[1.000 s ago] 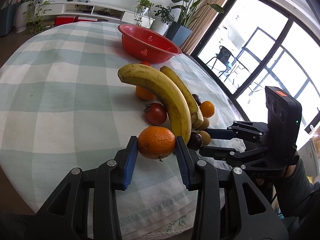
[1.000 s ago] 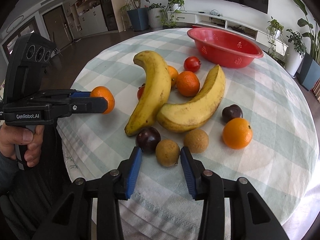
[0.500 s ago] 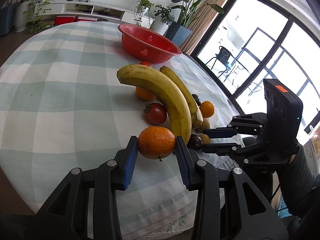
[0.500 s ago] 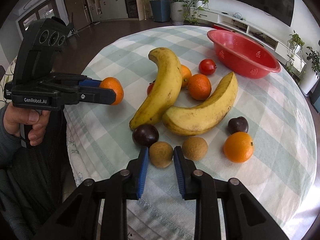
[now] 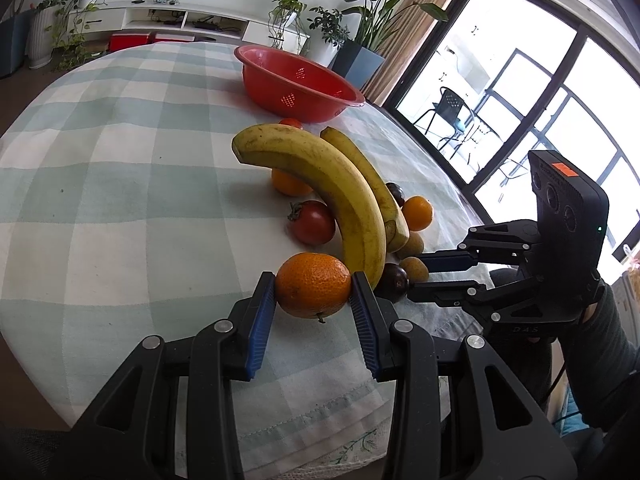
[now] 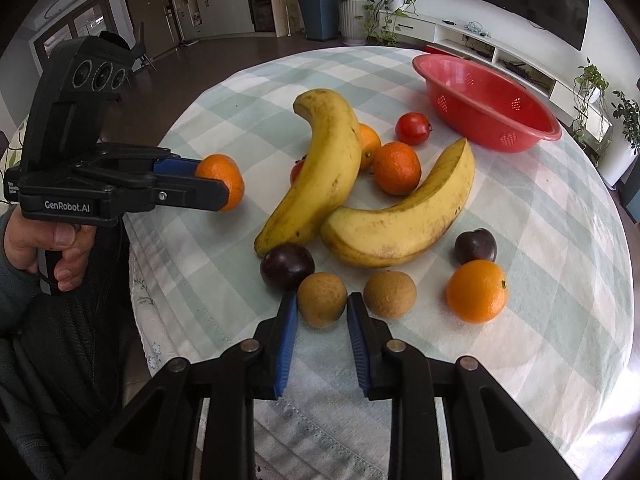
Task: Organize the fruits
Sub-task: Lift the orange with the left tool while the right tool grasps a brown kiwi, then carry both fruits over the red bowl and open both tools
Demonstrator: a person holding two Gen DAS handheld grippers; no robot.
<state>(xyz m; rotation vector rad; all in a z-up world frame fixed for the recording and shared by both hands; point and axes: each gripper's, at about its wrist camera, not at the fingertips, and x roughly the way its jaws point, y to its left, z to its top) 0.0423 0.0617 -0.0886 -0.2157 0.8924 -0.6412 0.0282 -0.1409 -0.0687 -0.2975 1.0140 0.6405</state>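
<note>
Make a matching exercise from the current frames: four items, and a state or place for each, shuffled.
Items:
1. orange
2. brown round fruit
3. red basket
4. dark plum

States:
A. empty, at the far side of the table
B. clamped between the left gripper pads
C. loose on the cloth by the tip of a banana
D. clamped between the right gripper pads

Pairs: 1-B, 2-D, 3-A, 4-C

tomato (image 6: 297, 170) mostly hidden behind banana (image 6: 320, 172)
</note>
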